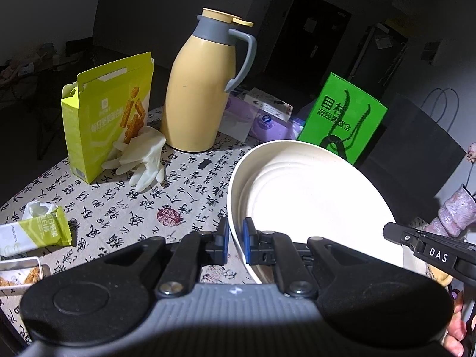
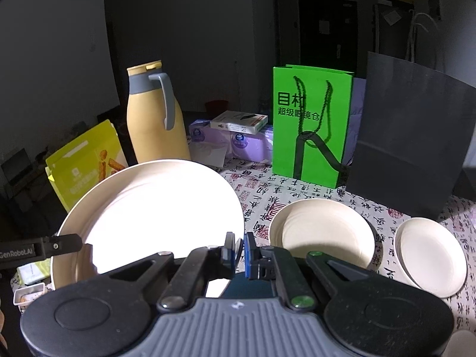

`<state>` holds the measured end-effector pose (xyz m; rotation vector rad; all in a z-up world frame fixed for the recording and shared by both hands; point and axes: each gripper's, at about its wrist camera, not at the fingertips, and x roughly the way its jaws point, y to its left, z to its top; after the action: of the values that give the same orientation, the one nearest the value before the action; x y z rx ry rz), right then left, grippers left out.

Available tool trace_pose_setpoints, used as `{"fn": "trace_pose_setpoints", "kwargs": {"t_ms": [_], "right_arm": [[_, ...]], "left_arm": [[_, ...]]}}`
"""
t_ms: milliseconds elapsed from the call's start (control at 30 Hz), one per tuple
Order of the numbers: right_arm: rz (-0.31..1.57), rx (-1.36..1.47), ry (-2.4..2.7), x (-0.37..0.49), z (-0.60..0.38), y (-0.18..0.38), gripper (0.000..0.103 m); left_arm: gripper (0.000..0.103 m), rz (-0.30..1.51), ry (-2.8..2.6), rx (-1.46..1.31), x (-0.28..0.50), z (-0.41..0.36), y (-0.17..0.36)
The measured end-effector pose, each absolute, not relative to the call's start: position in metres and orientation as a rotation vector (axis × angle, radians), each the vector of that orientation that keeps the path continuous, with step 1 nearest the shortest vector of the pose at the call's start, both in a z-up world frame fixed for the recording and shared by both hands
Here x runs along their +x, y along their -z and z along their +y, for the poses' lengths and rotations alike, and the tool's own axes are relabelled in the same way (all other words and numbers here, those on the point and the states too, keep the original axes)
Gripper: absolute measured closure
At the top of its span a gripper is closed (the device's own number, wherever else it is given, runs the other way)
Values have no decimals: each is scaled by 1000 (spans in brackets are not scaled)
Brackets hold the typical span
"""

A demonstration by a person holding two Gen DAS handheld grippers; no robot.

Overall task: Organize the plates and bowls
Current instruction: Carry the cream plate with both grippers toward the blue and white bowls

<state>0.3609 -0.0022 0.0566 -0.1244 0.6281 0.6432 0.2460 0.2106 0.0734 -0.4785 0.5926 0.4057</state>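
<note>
Left gripper [image 1: 235,241] clamping the near rim of the large cream plate [image 1: 309,196], blue pads pressing on either side of the edge. Right gripper [image 2: 238,248] pinching the same large cream plate at its opposite rim, pads closed tight on the thin edge. Plate hanging tilted above the tabletop [image 1: 98,205], carried between both grippers, its lit face glaring white in the right wrist view. Sitting on the calligraphy-print cloth to the right of the held plate: a medium cream plate [image 2: 322,233] just beside the right gripper, and a smaller cream plate [image 2: 431,255] farther right, the two apart from each other. Standing at the back of the tabletop: a yellow thermos jug [image 1: 199,89] with a grey handle, an opened yellow-green snack box [image 1: 107,113], a green paper bag [image 1: 342,116] and a dark paper bag [image 2: 413,139] next to it. Lying against the snack box, a pair of pale rubber gloves [image 1: 142,160]. Resting behind the jug, purple tissue packs [image 2: 238,145] with a small white carton on top. Lying near the left edge, a snack bar wrapper [image 1: 38,232] and a small tray of crumbs [image 1: 20,273].
</note>
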Motion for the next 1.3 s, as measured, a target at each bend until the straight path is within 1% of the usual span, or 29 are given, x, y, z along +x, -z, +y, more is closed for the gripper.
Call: {"fn": "trace_pose_setpoints", "kwargs": {"t_ms": [333, 767, 1300], "right_arm": [[616, -75, -618, 331, -36, -57, 97], [552, 7, -590, 275, -84, -46, 97], [490, 119, -525, 204, -157, -29, 97]], "left_arm": [[93, 573, -361, -488, 219, 188, -72], [93, 528, -315, -483, 172, 156, -70], [93, 491, -234, -434, 119, 96, -70]]}}
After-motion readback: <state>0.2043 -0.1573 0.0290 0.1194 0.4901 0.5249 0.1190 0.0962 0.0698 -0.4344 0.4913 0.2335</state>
